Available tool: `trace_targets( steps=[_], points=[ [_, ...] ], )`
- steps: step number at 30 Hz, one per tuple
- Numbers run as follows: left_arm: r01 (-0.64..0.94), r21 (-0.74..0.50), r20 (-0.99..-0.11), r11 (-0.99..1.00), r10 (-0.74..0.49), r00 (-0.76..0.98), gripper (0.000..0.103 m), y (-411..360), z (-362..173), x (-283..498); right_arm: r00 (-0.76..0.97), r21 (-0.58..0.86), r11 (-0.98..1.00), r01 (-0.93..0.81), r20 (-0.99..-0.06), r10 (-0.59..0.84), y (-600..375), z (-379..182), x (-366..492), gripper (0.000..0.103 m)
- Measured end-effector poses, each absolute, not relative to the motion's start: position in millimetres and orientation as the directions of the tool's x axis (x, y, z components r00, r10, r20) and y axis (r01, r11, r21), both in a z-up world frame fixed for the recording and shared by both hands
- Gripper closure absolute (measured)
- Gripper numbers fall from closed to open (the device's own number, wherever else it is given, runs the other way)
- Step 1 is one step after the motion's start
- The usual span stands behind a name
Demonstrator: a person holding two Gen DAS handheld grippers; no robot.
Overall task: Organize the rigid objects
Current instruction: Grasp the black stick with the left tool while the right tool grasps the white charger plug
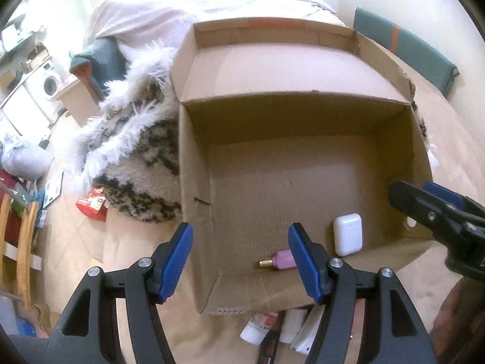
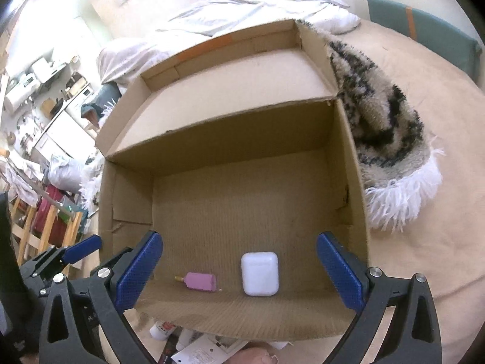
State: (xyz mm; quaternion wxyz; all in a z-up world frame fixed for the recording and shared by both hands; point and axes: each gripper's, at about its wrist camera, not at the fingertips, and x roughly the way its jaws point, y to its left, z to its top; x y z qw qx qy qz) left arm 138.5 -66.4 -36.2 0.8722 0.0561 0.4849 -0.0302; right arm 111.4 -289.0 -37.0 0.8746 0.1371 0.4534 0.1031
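Bed: beige bedding [image 2: 430,97] carries an open cardboard box [image 2: 348,163]; a shaggy black-and-cream rug [image 2: 388,115] lies bunched against the box's outer wall, and white linen sits at the far end.
Box contents: a white earbud case [image 2: 259,274] and a small pink piece with a brass tip [image 2: 200,281] lie on the box floor near the front edge, close to each other but apart.
Left tool [image 1: 241,264]: released, jaws standing apart with nothing between them; it hangs over the box's front left corner, one pad outside the wall, one above the pink piece.
Right tool [image 2: 239,270]: released and spread wide; the earbud case shows between the pads but untouched.
Still to sort: a white tube with a red label [image 1: 257,327], papers and cards [image 2: 197,355] wait on the bedding just before the box.
Risk, box: the front wall looks folded down flat, so I judge small items could roll or slide out if the soft bedding gives under a push.
Risk, left tool: a descent from here could catch the side wall and shove the box.
Risk, next pick: the waiting things overlap under both tools; thin cards on soft cloth may slip from the pads or drag a neighbour along.
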Motion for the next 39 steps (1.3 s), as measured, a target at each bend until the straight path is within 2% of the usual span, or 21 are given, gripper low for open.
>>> trace_targets(
  steps=[11,16,27,31,39],
  points=[
    [0.054,0.047,-0.85,0.997,0.012,0.527,0.04,-45,-21,107,0.579,0.354,0.934,-0.044,-0.753,0.313,-300,-18,72,0.0],
    [0.008,-0.004,-0.862,1.0,-0.008,0.507,0.04,-28,-20,88,0.571,0.359,0.932,-0.045,-0.757,0.319,-301,-16,52,0.0],
    [-0.067,-0.052,-0.905,0.996,-0.019,0.425,0.039,-9,-54,65,0.511,0.37,0.929,-0.003,-0.798,0.32,-302,-32,24,0.0],
    [-0.062,-0.051,-0.906,0.997,-0.02,0.422,0.039,-9,-59,64,0.487,0.331,0.944,0.013,-0.827,0.283,-302,-41,22,0.0],
    [-0.027,-0.098,-0.961,0.995,-0.088,0.263,0.042,-15,-98,68,0.393,0.322,0.941,0.107,-0.883,0.257,-312,-74,31,0.0]
  ],
)
